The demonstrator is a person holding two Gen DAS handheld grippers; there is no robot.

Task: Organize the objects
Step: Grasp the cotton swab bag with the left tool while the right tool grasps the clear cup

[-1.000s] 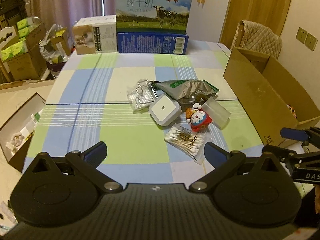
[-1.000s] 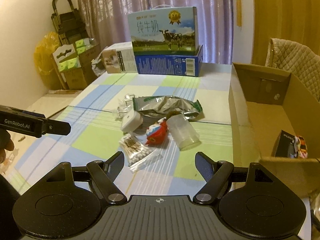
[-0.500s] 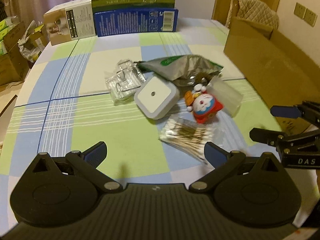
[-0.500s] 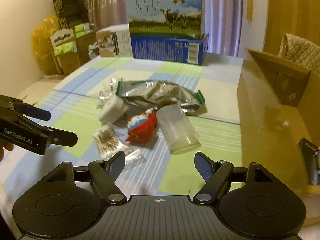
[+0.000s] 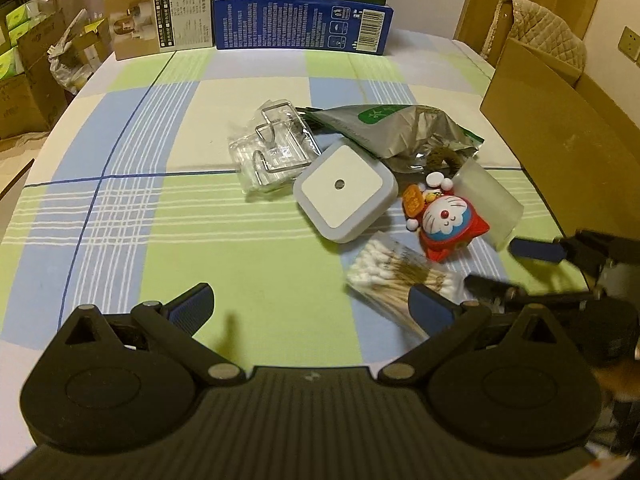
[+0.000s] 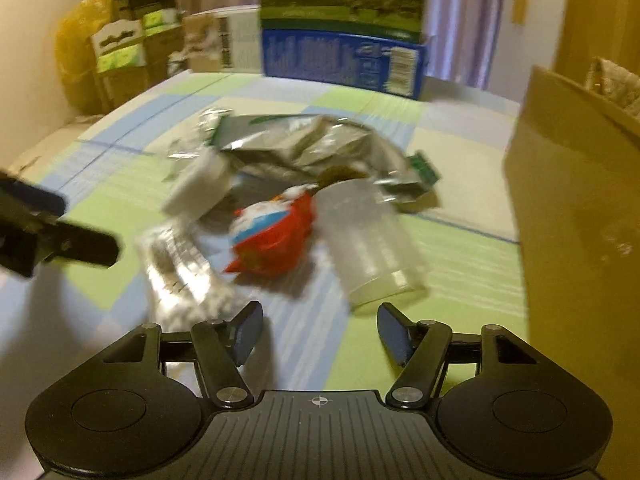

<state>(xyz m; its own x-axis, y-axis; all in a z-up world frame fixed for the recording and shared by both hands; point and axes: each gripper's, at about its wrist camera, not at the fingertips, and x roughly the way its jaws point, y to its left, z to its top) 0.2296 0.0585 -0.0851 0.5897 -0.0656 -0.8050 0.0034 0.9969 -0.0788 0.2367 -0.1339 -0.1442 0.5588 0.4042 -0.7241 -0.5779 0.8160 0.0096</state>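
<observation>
A pile of small items lies on the checked tablecloth. It holds a white square night light, a red cartoon cat toy, a translucent plastic cup on its side, a bag of cotton swabs, a silver foil bag and a clear packet of metal hooks. My left gripper is open, low over the table just short of the swabs. My right gripper is open too, close in front of the cup and toy. That view is motion-blurred.
An open cardboard box stands along the table's right side. A blue carton under a milk carton and a brown product box sit at the far edge. Boxes and bags crowd the floor to the left. A padded chair is behind the cardboard box.
Both grippers have moved forward and down towards the pile, which now looms larger. The right gripper has closed in on the cup and toy. Both stay open.
</observation>
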